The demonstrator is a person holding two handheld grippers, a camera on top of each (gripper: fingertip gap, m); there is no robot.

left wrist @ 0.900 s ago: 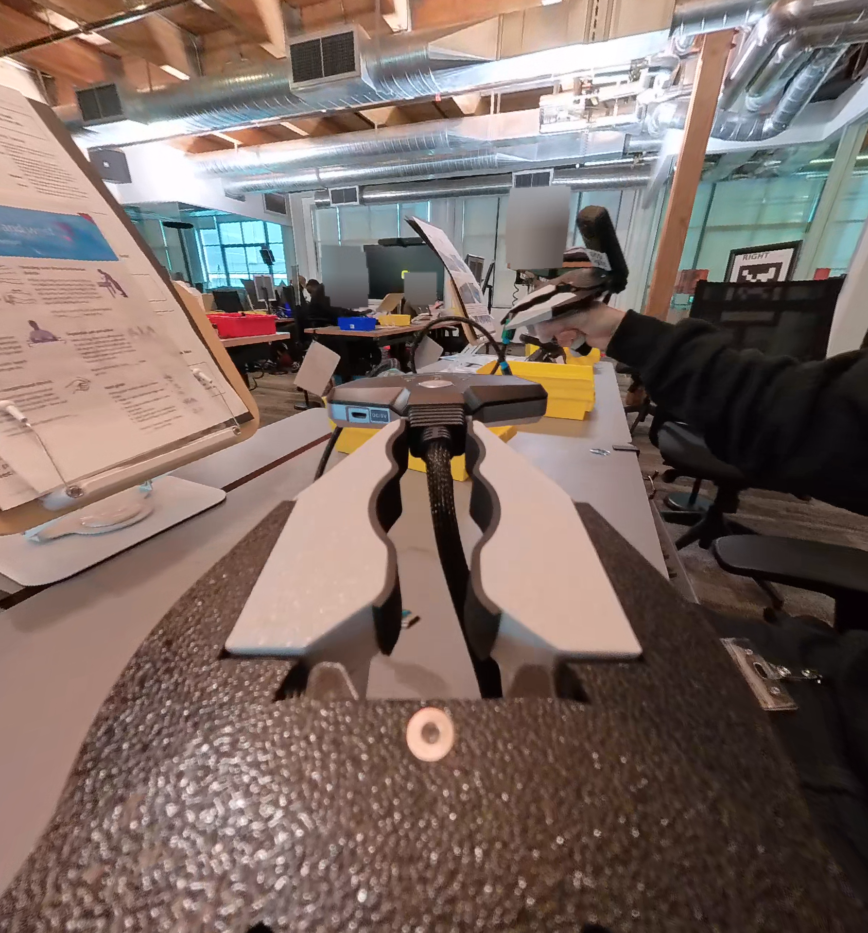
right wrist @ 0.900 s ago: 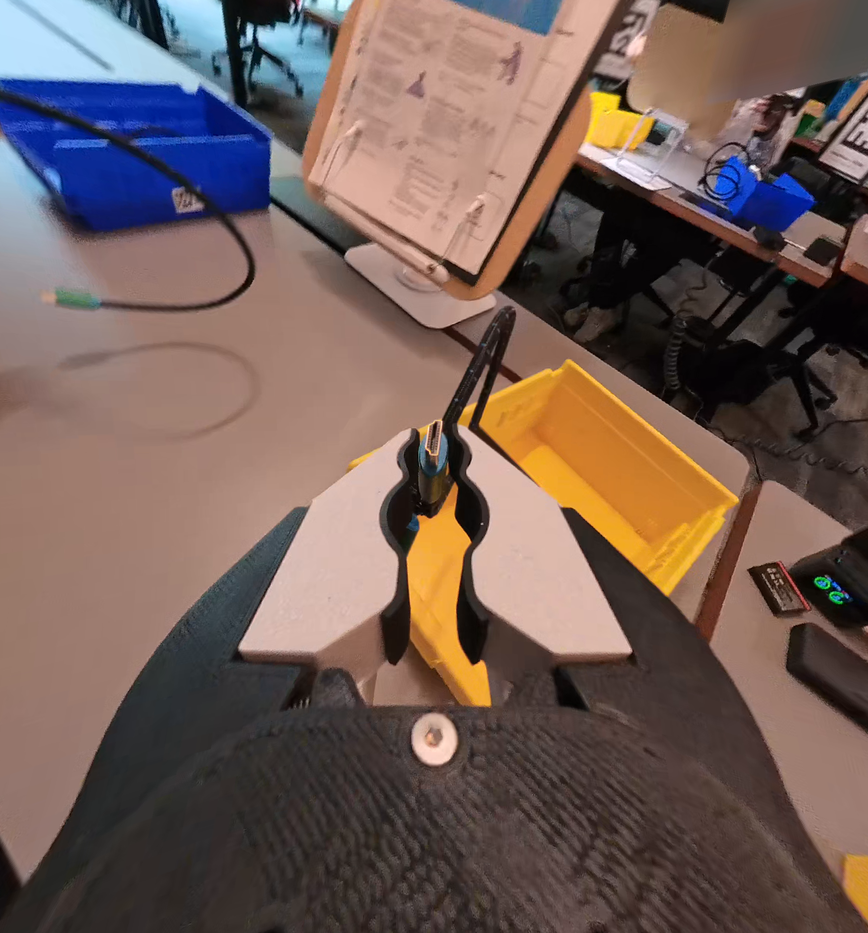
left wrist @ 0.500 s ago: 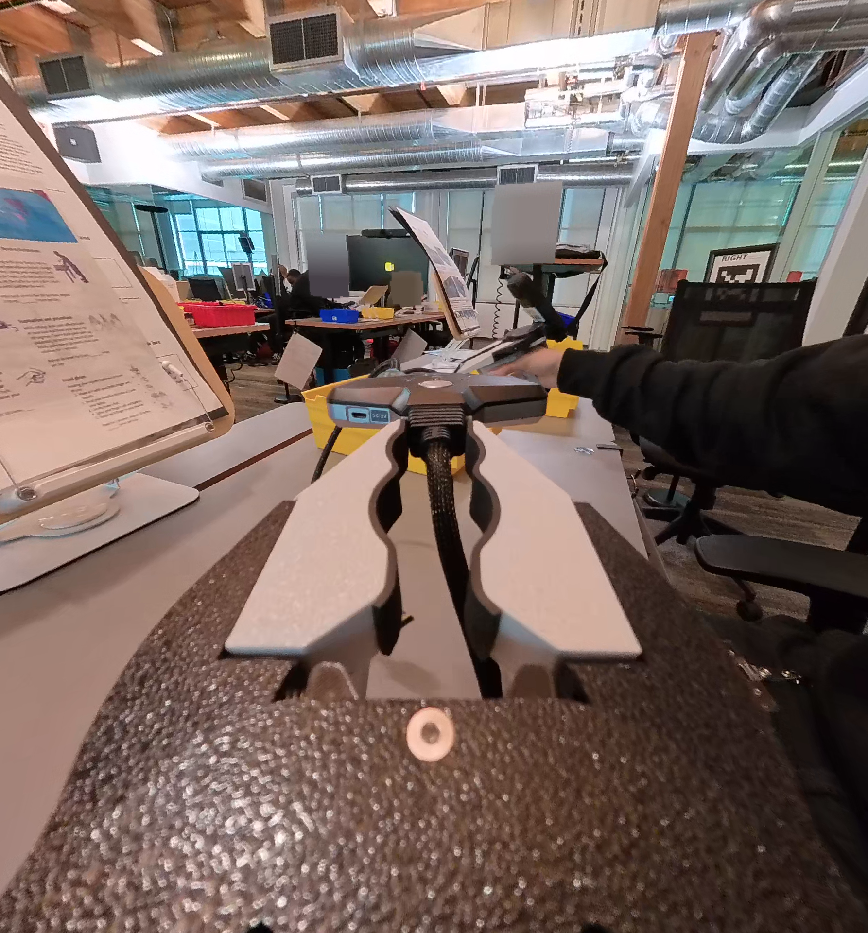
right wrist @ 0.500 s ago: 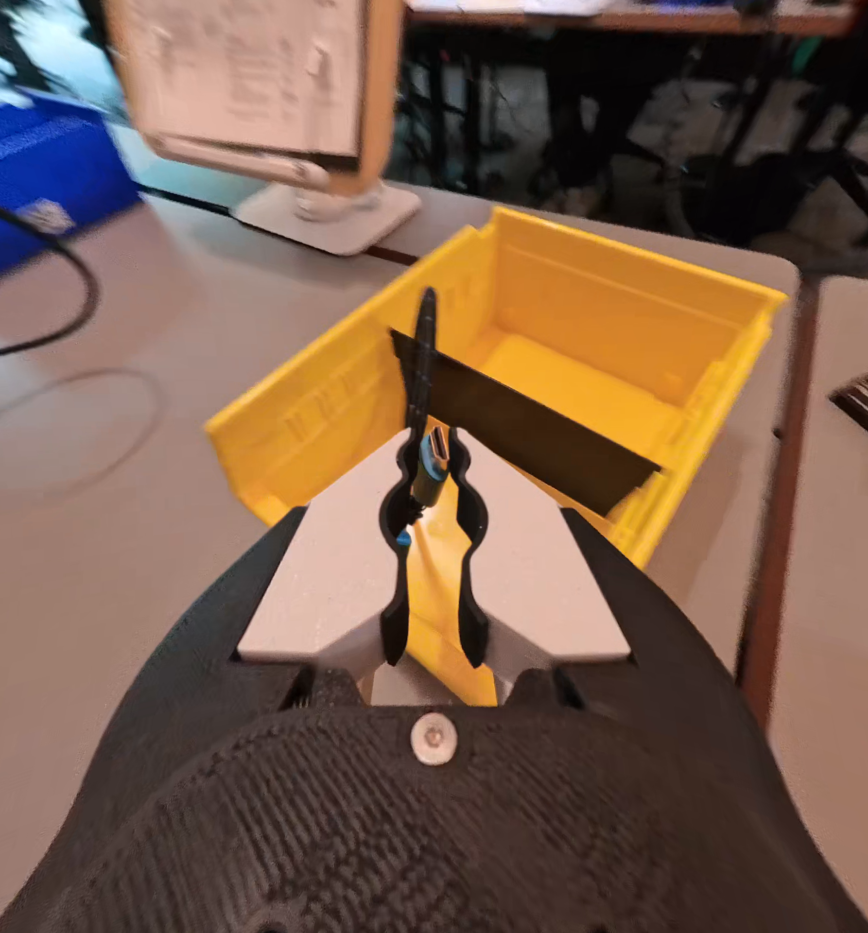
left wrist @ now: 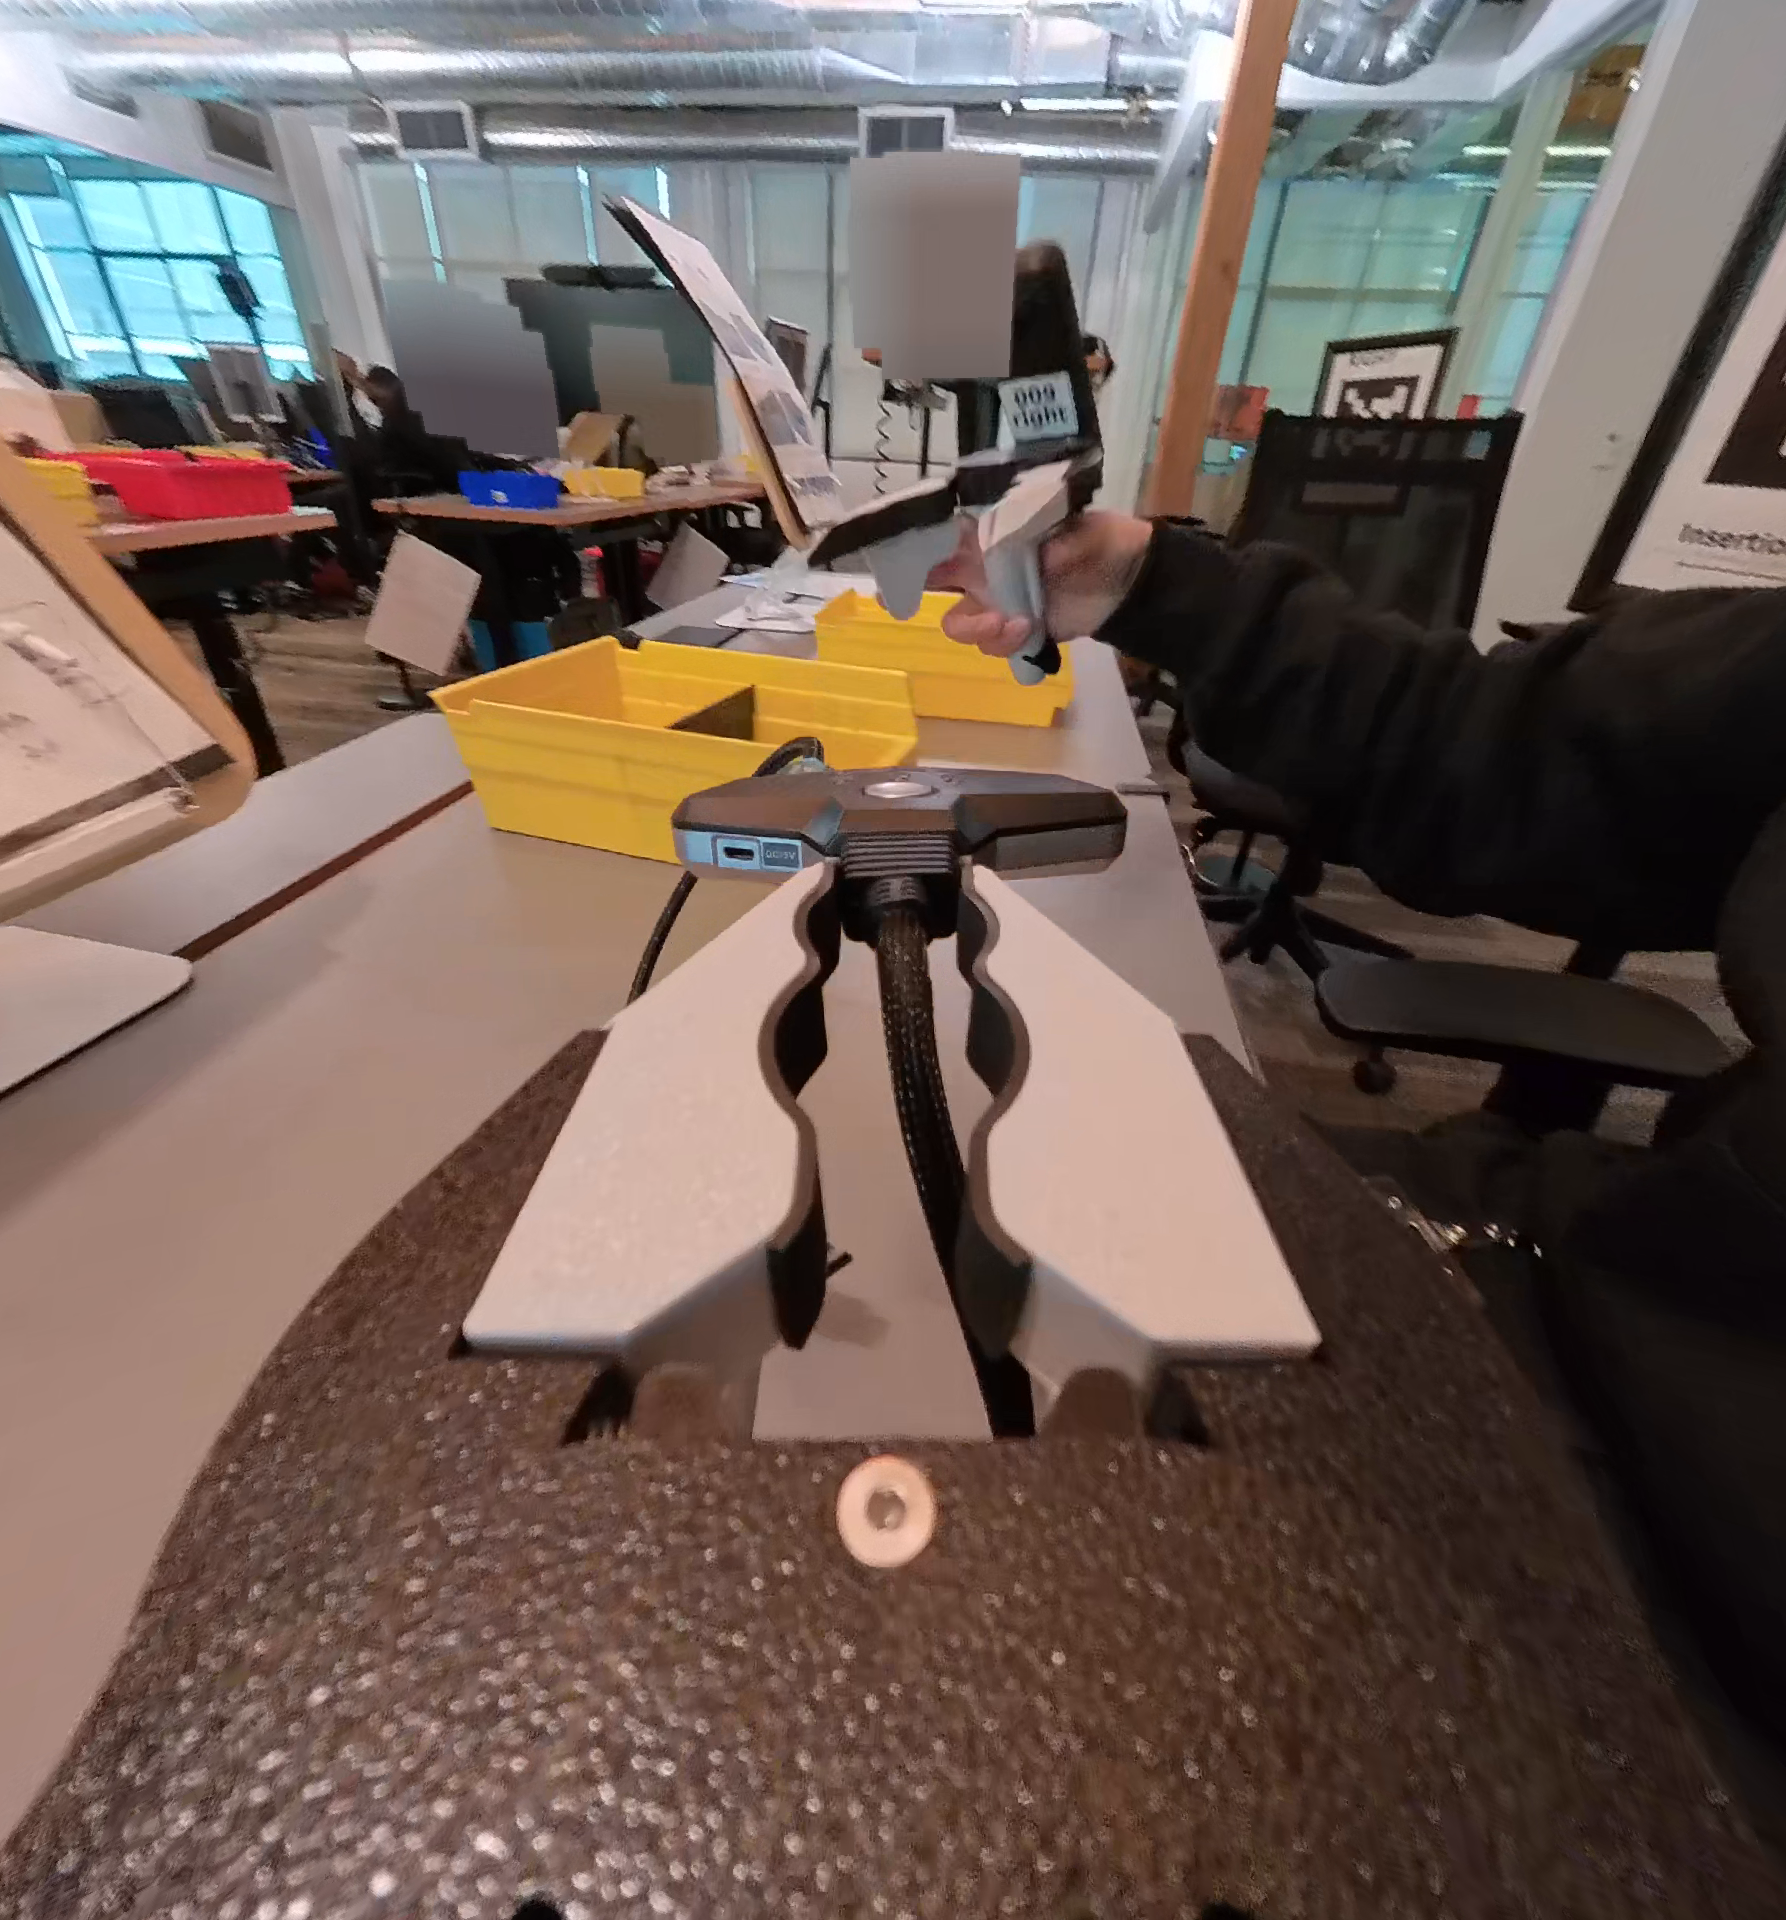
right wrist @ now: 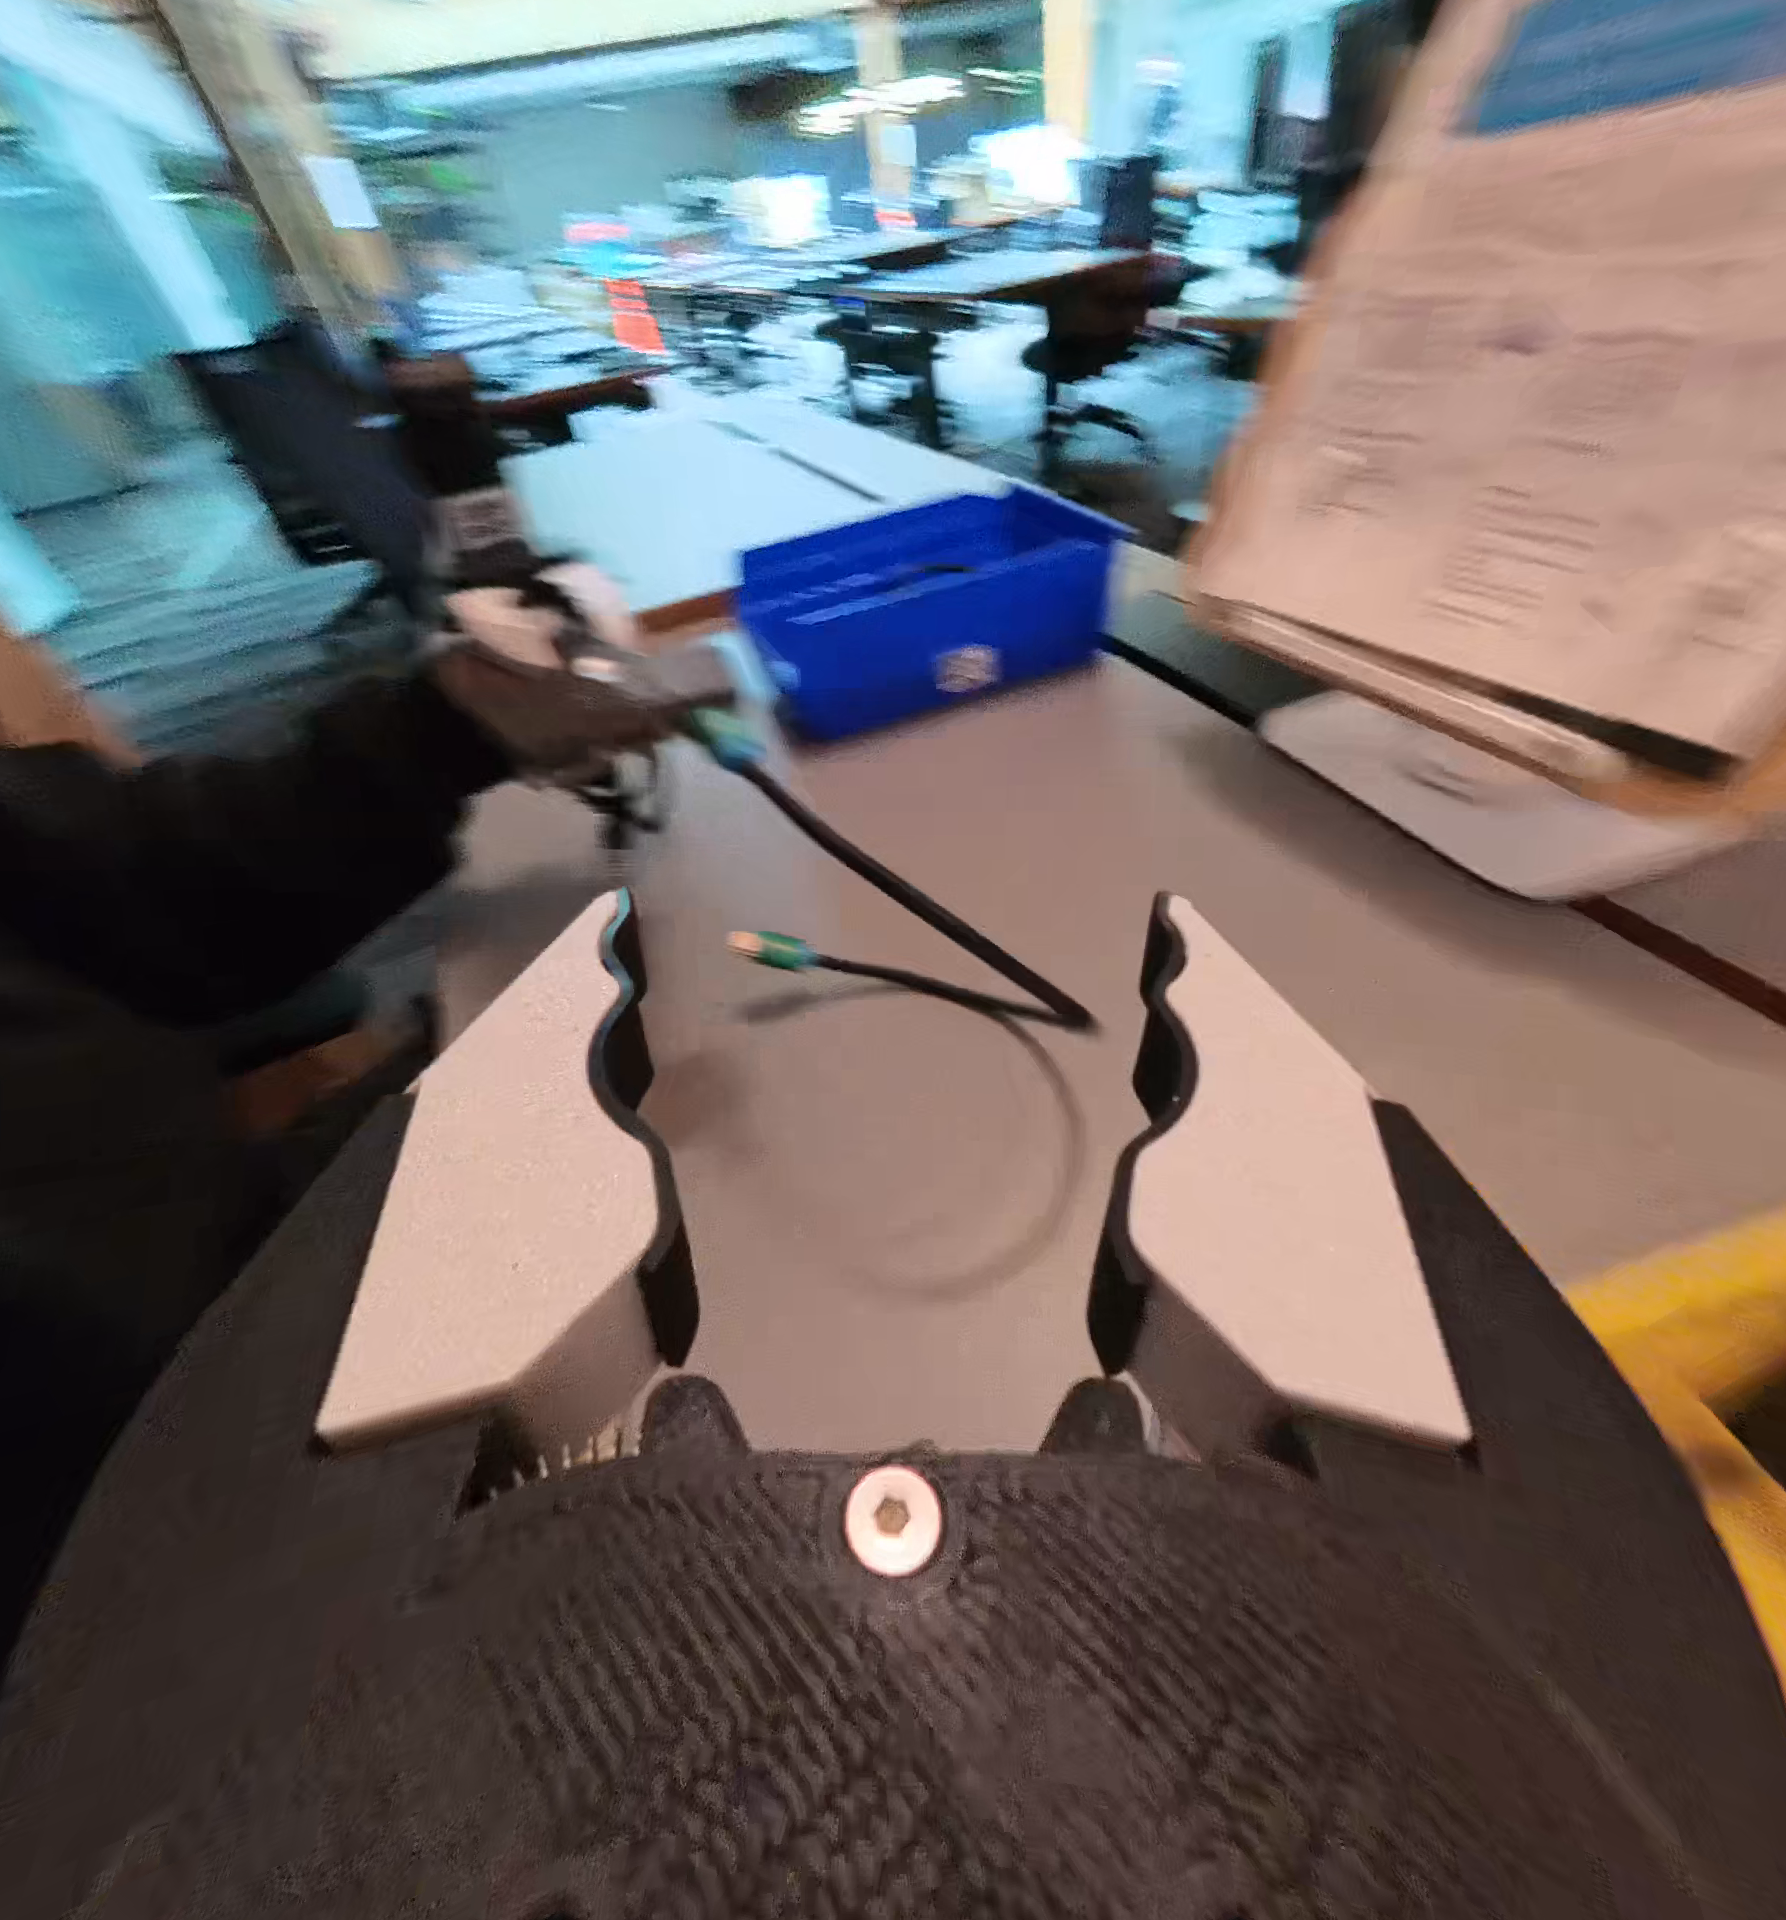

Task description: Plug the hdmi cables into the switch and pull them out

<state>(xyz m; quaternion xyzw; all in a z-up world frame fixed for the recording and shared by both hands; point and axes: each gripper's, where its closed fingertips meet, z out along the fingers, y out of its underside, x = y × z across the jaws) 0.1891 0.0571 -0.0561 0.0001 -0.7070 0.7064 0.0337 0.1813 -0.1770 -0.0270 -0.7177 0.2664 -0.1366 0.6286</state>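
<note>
In the left wrist view my left gripper (left wrist: 894,883) is shut on the black braided cable (left wrist: 915,1049) of the dark grey switch (left wrist: 899,821), just behind its body, holding it above the table. A black cable (left wrist: 660,935) hangs from the switch's far side. In the blurred right wrist view my right gripper (right wrist: 894,925) is open and empty above the table. A green-tipped plug (right wrist: 775,948) lies on the table in front of it, and its black cable (right wrist: 910,904) runs up to the left gripper (right wrist: 598,675). The right gripper (left wrist: 962,520) also shows in the left wrist view, raised above the far bins.
A yellow bin (left wrist: 660,748) with a black divider stands just beyond the switch, with a second yellow bin (left wrist: 930,665) behind it. A blue bin (right wrist: 930,613) sits at the far side of the table. A document stand (right wrist: 1543,416) is on the right, and office chairs (left wrist: 1512,1018) stand by the table edge.
My right gripper let go of the blue-tipped plug over the yellow bin, opened, and swung round to face the green-tipped plug. My left gripper still holds the switch's cable, now tilted lower.
</note>
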